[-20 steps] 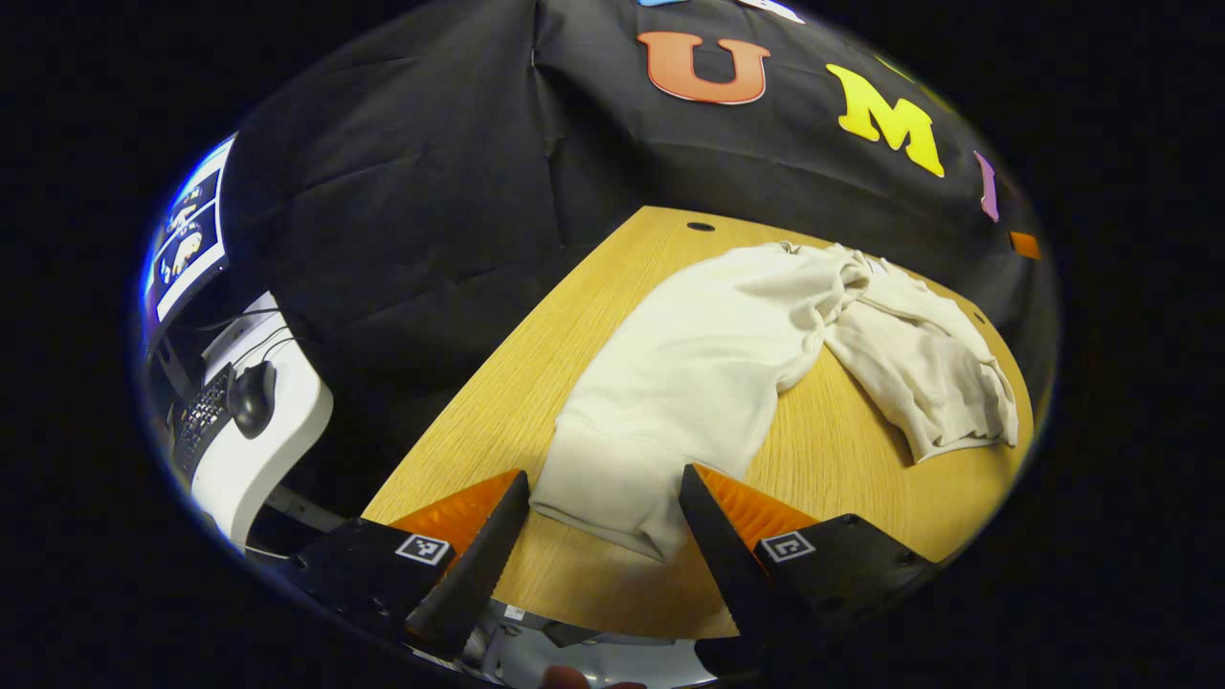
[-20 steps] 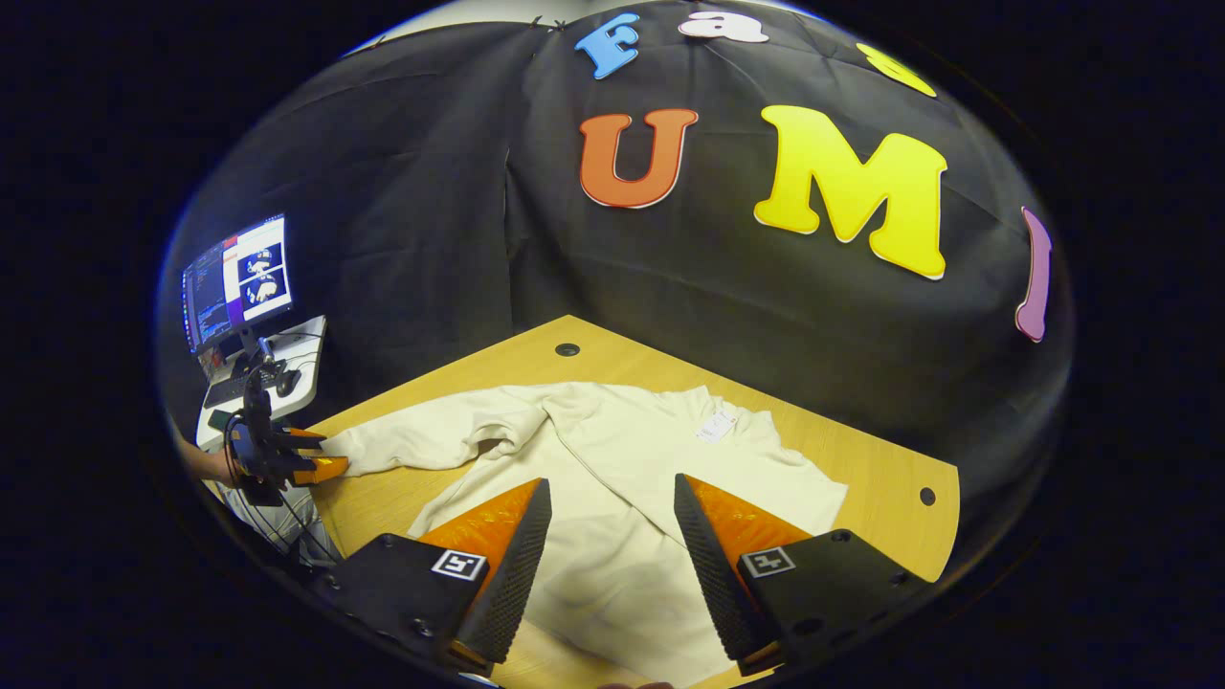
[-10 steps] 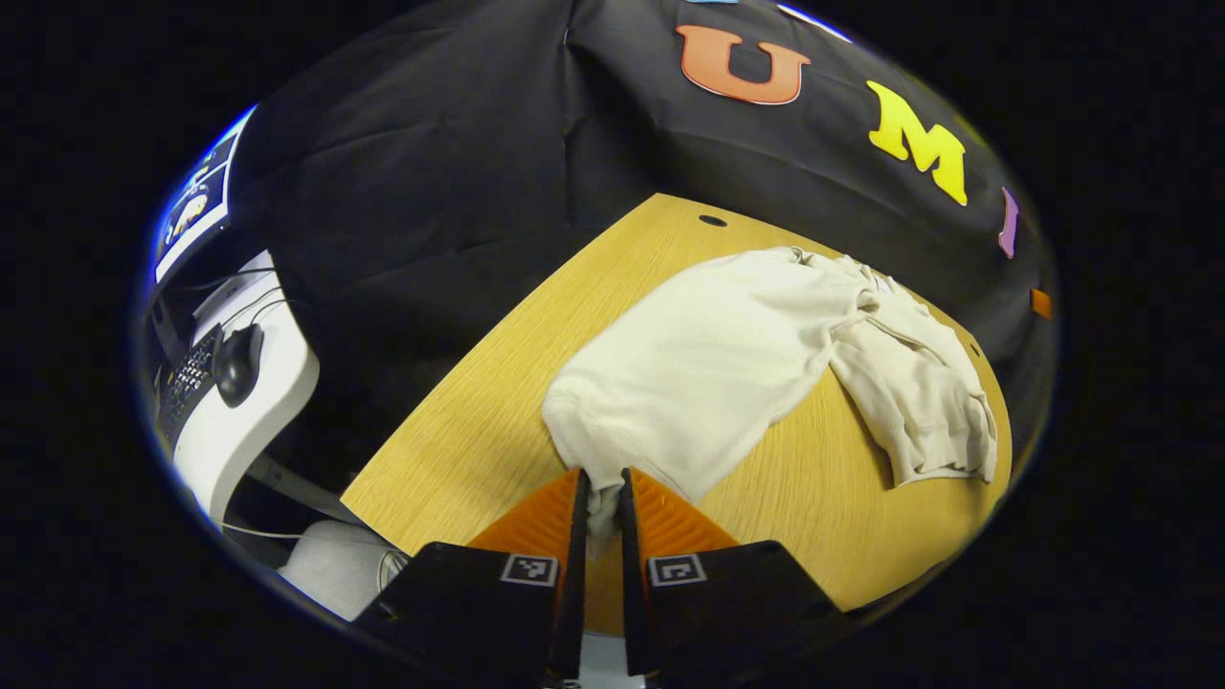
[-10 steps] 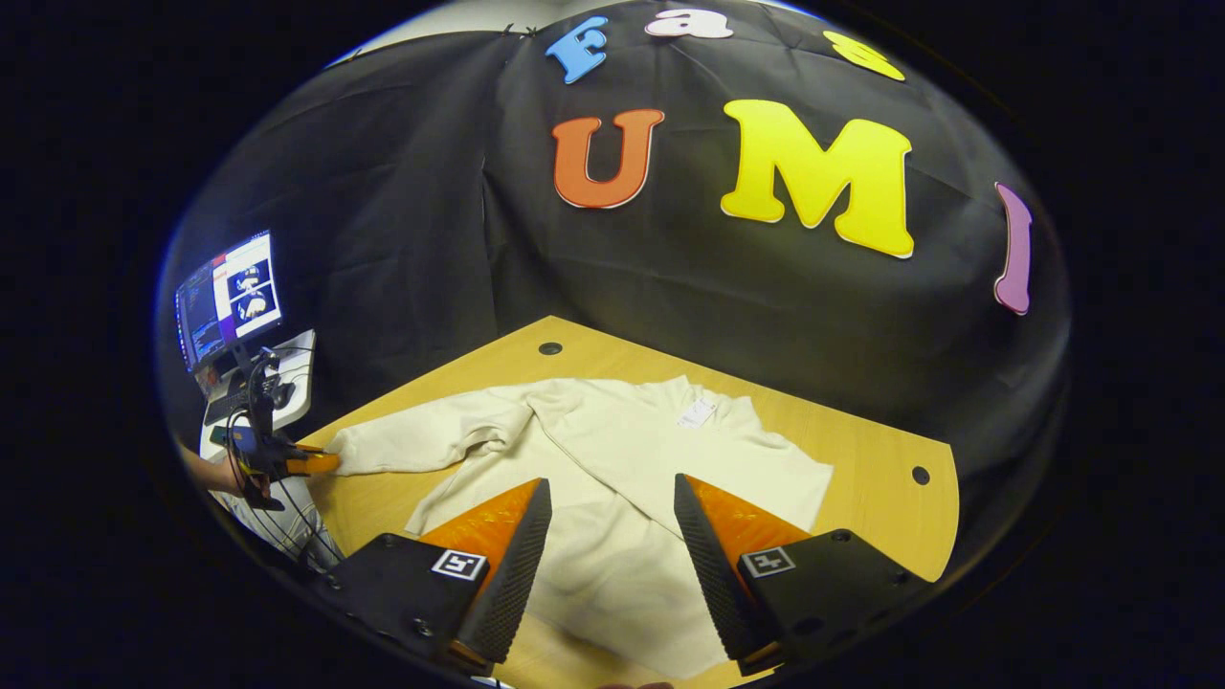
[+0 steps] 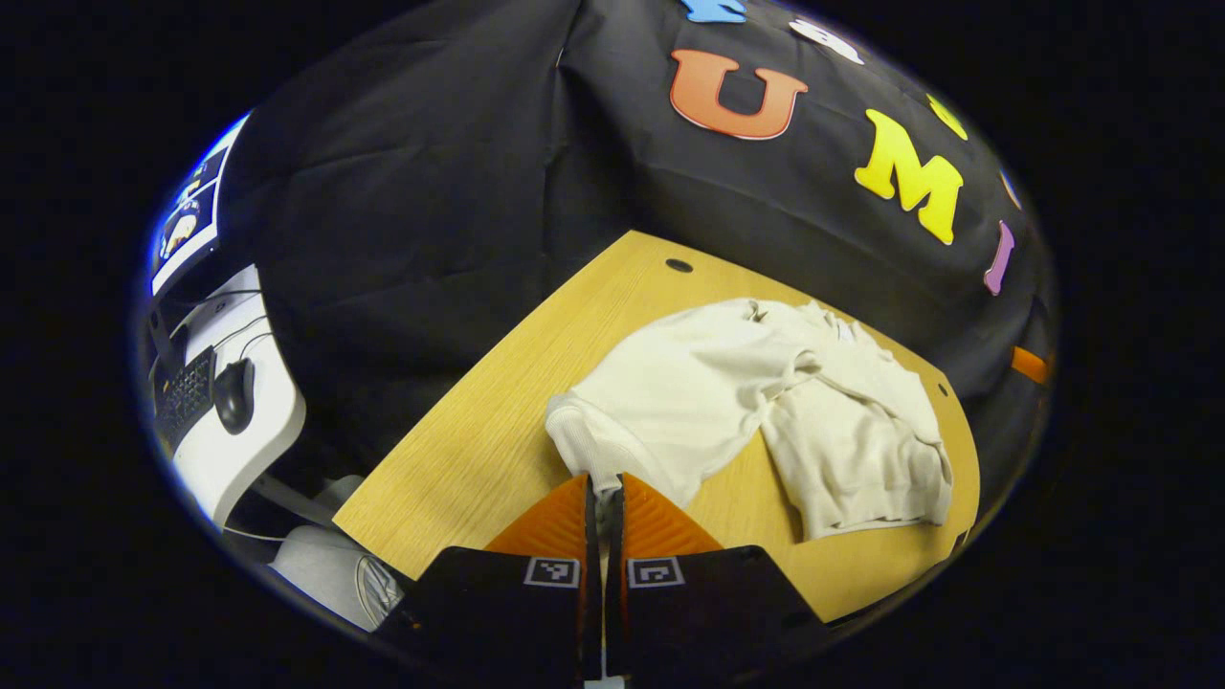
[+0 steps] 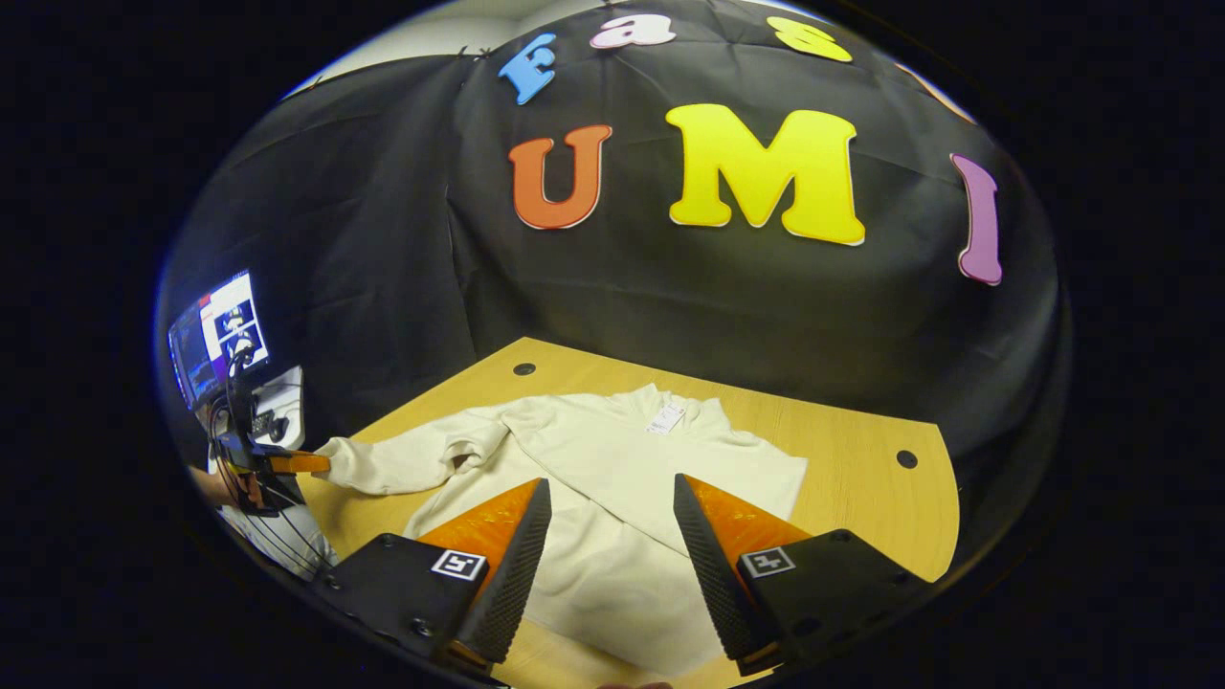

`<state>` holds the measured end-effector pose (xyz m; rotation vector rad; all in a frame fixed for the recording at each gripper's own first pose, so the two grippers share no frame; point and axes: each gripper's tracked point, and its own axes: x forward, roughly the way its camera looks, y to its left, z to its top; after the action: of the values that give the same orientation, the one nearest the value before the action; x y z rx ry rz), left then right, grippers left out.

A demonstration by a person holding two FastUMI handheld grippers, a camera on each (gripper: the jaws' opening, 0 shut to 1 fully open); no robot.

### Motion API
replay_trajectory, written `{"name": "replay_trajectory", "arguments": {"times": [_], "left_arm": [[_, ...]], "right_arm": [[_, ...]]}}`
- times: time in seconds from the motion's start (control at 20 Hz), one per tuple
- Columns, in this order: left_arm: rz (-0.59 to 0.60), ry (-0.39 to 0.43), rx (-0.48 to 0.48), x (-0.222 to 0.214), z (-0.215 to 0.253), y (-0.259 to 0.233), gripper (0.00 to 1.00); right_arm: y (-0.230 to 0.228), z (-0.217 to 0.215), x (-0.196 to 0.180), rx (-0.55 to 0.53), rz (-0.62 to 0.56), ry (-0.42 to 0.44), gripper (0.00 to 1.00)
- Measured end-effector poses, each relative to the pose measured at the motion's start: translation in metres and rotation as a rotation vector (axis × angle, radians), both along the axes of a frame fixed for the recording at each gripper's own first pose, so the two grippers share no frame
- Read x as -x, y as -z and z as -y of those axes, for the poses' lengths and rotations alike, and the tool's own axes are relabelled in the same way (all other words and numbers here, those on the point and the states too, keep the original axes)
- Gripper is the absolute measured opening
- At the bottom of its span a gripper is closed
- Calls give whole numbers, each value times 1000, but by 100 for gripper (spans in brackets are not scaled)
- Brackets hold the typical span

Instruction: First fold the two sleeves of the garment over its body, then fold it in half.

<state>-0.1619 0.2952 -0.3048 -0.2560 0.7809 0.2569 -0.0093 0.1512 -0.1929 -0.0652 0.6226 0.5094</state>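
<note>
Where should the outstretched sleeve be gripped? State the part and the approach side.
Grip the ribbed cuff, the free end of the sleeve, coming in from the table edge along its length. It lies stretched toward that edge. The left gripper is shut on the cuff there.

Matt knitted cloth garment [image 6: 612, 469] lies on smooth wood-grain table [image 6: 861, 488].

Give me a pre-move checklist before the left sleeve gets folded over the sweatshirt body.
1. Left gripper shut on the left sleeve cuff: ok.
2. Right gripper open above the sweatshirt body: ok.
3. Right sleeve already lying over the body: ok.
4. Landing area on the body unobstructed: cannot tell, the right gripper hangs over it.
5. Sweatshirt fully on the table: ok.
</note>
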Motion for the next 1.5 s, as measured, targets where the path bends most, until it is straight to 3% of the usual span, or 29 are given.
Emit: {"name": "replay_trajectory", "arguments": {"times": [0.3,0.4,0.8,1.2,1.5], "left_arm": [[136,87,-5,-70,35,-67,5],[185,117,-45,-96,42,-92,4],[340,279,4,-193,114,-169,3],[410,606,65,-271,266,-200,3],[329,873,121,-282,388,-152,3]], "right_arm": [[-39,6,-10,-84,55,85,81],[-53,29,-21,-103,73,114,80],[-78,120,-17,-127,121,272,83],[-94,209,9,-117,174,462,86],[-99,274,41,-79,179,609,86]]}}
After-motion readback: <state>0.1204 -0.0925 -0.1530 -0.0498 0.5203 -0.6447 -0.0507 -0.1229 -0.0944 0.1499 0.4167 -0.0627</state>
